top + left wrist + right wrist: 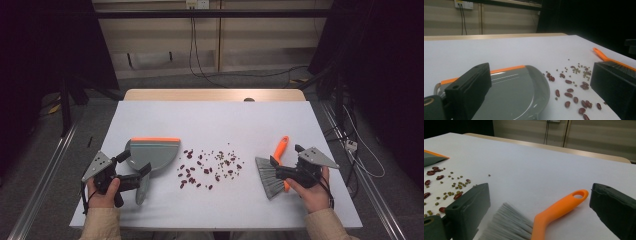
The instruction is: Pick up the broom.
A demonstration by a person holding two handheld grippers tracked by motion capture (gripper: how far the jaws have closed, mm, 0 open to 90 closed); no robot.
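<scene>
A grey dustpan (156, 151) with an orange lip lies at the left of the white table, its handle toward the front edge. My left gripper (134, 164) is open, one jaw on each side of the pan's rear (519, 87) and neither touching it. At the right lies a brush with an orange handle (283, 146) and grey bristles (267, 179). My right gripper (286, 159) is open and straddles that brush (556, 210), its jaws clear of it. Red beans and small green beans (210, 165) are scattered between pan and brush.
The white table top (215, 115) has a wooden strip (215, 95) along its far edge. Black cables (200, 65) trail over the floor behind it, and metal rails (45, 185) run along the floor on both sides.
</scene>
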